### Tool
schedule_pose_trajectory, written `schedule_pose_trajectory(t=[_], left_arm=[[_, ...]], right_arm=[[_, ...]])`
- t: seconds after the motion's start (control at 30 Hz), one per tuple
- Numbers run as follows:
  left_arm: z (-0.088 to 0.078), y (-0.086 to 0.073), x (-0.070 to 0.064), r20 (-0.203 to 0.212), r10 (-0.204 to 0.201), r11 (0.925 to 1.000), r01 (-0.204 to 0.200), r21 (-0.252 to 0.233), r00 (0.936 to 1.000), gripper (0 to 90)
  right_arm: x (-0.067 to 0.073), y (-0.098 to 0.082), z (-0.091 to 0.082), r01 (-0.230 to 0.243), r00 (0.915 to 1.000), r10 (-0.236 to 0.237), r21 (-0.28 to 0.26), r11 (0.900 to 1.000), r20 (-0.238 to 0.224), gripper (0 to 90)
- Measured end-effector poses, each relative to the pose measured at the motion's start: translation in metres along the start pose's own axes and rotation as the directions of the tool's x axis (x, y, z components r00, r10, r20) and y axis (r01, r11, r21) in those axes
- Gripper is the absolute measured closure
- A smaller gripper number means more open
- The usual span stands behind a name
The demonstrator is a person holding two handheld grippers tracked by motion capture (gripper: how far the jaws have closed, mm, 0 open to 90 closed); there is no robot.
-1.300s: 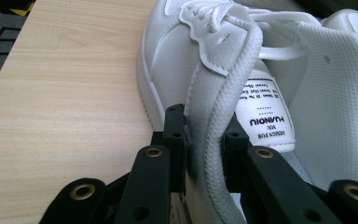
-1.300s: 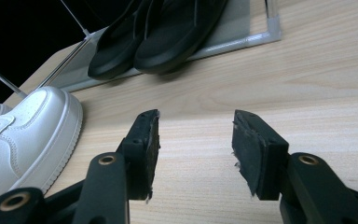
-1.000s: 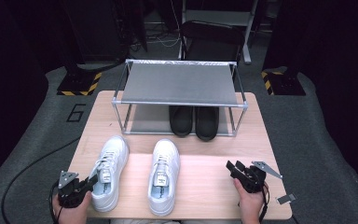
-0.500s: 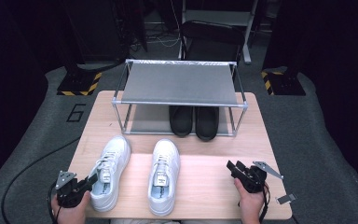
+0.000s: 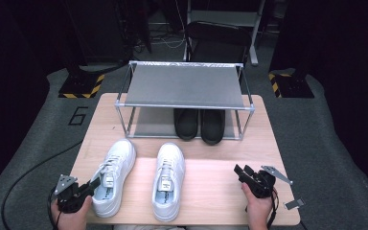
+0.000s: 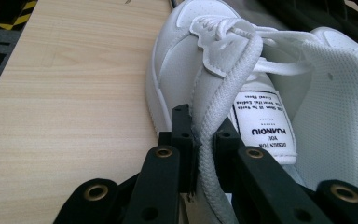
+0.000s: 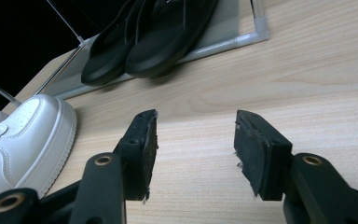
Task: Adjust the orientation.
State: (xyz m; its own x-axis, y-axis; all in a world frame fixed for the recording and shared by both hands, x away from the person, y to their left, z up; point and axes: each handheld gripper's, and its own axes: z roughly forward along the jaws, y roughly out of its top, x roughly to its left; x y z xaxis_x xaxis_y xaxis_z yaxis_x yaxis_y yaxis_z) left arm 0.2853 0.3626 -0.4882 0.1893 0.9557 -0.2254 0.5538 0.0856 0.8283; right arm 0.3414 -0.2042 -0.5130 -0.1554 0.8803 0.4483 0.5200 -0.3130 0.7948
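- Your left gripper [image 5: 94, 184] is pinched tight on the padded collar of the left white sneaker [image 5: 112, 178]; in the left gripper view the two black pads squeeze the collar rim [image 6: 204, 135] between them, with the tongue label just beside it.
- That hold makes sense as a lifting grip: the collar is the one thin, firm edge your jaws can close over, and it sits at the heel end nearest you.
- The held sneaker lies sole-down on the near left part of the wooden table [image 5: 211, 196], heel toward you and toe toward the shoe rack [image 5: 184, 86]. Its long axis runs away from you and leans a little right, so the toe angles in toward its partner.
- The right white sneaker [image 5: 168, 184] sits just beside it, apart from it, heel near you and toe pointing almost straight at the rack.
- Your right gripper [image 5: 238, 171] rests near the table's right side, well apart from both sneakers; its jaws stand spread with bare wood between them and have just been opening a little further.
- On the rack's lower shelf a pair of black shoes [image 5: 200, 123] stands side by side on the right half, leaving the left half and the whole top shelf [image 5: 184, 86] free, which looks like where the white pair belongs.
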Motion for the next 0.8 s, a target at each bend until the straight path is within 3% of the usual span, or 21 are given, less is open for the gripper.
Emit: schedule_pose_trajectory(t=[0.5,0.53,0.57,0.8], left_arm=[[-0.01,0.008,-0.003,0.015,0.003,0.9993,-0.003,-0.037,0.9999,83.0],[-0.01,0.008,-0.003,0.011,-0.004,0.9984,0.005,-0.057,0.9999,83.0],[-0.012,0.009,-0.003,0.022,-0.004,0.9991,0.005,-0.043,0.9998,83.0],[-0.017,0.017,-0.007,0.033,0.006,0.9982,-0.004,-0.06,0.9994,83.0]], right_arm=[[-0.003,0.0,-0.001,-0.018,0.9998,0.018,-0.003,1.0,0.001,49.0],[-0.003,0.0,-0.001,-0.023,0.9997,0.023,-0.003,1.0,0.0,49.0],[-0.003,0.0,-0.001,-0.027,0.9996,0.027,-0.002,1.0,-0.003,49.0],[-0.004,0.0,-0.001,-0.032,0.9995,0.032,-0.007,0.999,-0.006,48.9]])
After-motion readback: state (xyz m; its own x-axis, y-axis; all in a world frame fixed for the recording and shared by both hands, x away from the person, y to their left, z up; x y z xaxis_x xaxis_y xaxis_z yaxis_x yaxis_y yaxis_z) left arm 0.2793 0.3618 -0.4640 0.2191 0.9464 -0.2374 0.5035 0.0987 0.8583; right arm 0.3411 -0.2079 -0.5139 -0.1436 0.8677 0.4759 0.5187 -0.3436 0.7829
